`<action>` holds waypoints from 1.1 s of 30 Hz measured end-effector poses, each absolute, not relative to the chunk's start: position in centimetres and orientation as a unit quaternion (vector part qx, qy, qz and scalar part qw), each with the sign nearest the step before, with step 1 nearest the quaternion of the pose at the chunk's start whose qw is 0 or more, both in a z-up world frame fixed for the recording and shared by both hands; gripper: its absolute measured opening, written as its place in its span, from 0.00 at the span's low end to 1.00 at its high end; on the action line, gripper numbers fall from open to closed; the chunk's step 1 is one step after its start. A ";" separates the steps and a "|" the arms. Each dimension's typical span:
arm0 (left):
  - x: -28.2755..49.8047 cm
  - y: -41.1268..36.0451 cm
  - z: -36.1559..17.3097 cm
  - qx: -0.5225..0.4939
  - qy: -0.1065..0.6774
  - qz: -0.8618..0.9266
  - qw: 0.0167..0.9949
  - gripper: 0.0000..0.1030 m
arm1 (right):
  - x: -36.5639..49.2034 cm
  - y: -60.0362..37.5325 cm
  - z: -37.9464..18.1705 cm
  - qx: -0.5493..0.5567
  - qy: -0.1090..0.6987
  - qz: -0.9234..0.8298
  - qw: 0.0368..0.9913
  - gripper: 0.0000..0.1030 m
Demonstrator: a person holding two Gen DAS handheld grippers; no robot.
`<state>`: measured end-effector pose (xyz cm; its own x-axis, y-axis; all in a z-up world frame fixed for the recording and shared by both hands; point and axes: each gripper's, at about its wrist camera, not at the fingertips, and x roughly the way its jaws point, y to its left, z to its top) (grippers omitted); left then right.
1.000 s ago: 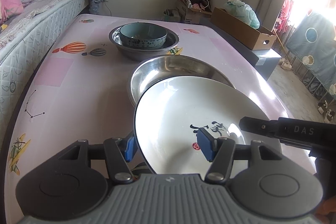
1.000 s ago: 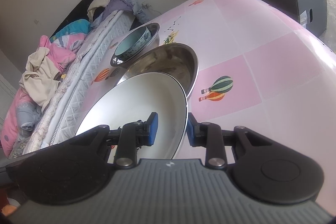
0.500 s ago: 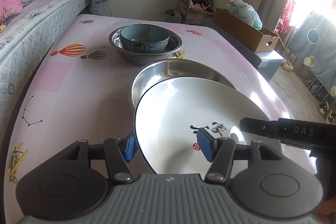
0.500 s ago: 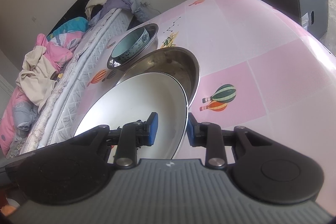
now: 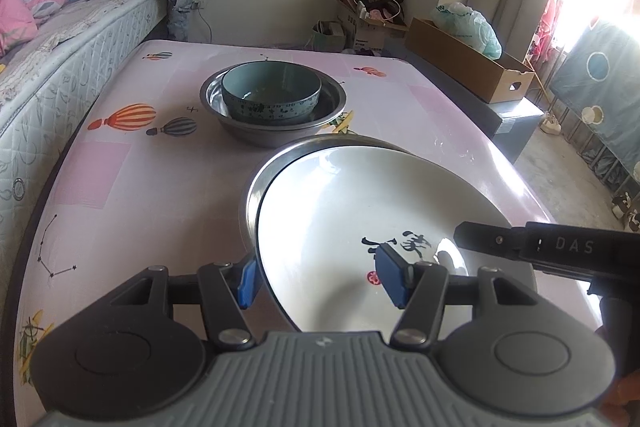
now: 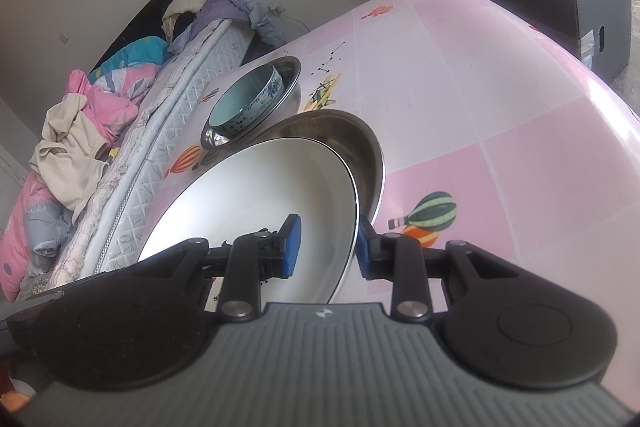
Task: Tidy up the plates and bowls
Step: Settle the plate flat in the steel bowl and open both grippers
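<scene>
- Nearer the steel basin (image 5: 256,187) now, the glossy white plate (image 5: 344,211) tilts over it.
- Both tools, left tool (image 5: 320,281) and right tool (image 6: 325,242), straddle its rim, part-open.
- Pink balloon-print table (image 5: 132,179); bed (image 5: 60,39) beside.

white plate (image 5: 340,219) with black calligraphy, teal bowl (image 5: 271,97), pink balloon-print tablecloth (image 5: 132,163)

White plate (image 5: 340,227) tilts over steel basin (image 5: 256,187); teal bowl (image 5: 271,95) sits in another basin (image 5: 280,131).

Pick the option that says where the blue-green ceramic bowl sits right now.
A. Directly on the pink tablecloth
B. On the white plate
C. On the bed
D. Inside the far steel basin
D: the blue-green bowl sits nested inside the far steel basin, behind the white plate.
</scene>
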<state>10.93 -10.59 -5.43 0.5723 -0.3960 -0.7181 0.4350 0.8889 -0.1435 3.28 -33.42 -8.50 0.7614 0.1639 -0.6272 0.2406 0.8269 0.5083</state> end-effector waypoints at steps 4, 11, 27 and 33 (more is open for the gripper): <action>11.9 -11.2 -5.5 0.029 0.398 -0.233 0.887 0.58 | 4.1 -33.8 -8.5 0.293 0.344 -0.021 0.892 0.27; 13.2 -11.8 -6.0 0.029 0.407 -0.228 0.884 0.58 | 5.8 -34.5 -8.5 0.290 0.343 -0.020 0.893 0.27; 14.9 -11.7 -7.1 0.023 0.421 -0.222 0.879 0.58 | 8.2 -33.7 -9.6 0.260 0.355 -0.022 0.898 0.27; 15.1 -11.8 -7.0 0.023 0.426 -0.223 0.876 0.58 | 8.7 -33.5 -9.6 0.248 0.353 -0.026 0.902 0.27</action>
